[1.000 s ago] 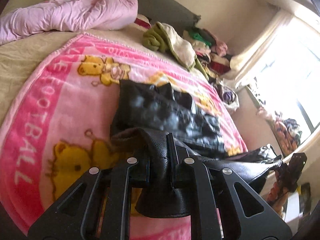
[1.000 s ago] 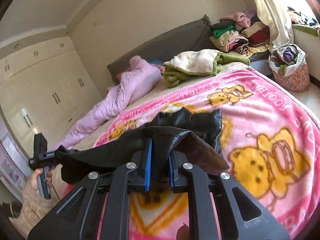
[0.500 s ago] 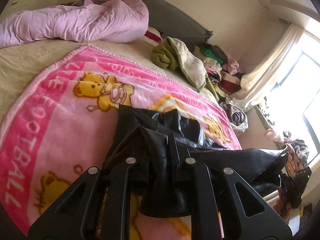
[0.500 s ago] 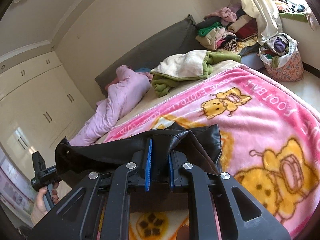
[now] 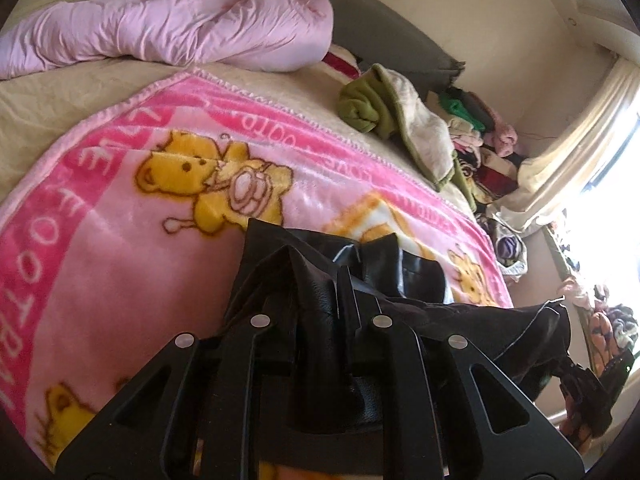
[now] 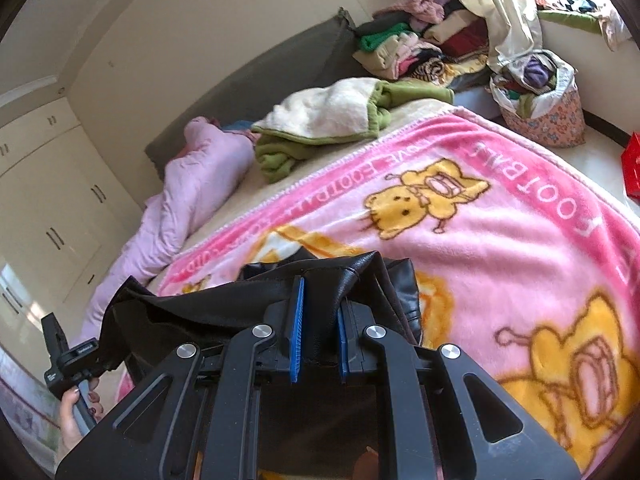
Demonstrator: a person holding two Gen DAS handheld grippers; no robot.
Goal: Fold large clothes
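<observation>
A black leather garment (image 5: 352, 264) hangs between my two grippers over the pink bear blanket (image 5: 120, 248) on the bed. My left gripper (image 5: 320, 316) is shut on one end of its top edge. My right gripper (image 6: 318, 320) is shut on the other end, the leather pinched between its blue pads (image 6: 298, 328). The garment (image 6: 224, 304) is stretched taut between them, and its lower part still lies on the blanket (image 6: 500, 240). The right gripper also shows in the left wrist view (image 5: 588, 396), and the left gripper in the right wrist view (image 6: 72, 364).
A pink duvet (image 5: 180, 28) lies at the bed's head. A green and cream blanket (image 6: 340, 120) lies folded beyond the pink blanket. Stacked clothes (image 6: 420, 44) and a floral bag of clothes (image 6: 536, 100) stand by the window. A red crate (image 6: 632, 164) stands on the floor.
Both grippers have lifted the garment's held edge higher and moved it toward the bed's head. Less of the garment lies flat on the blanket.
</observation>
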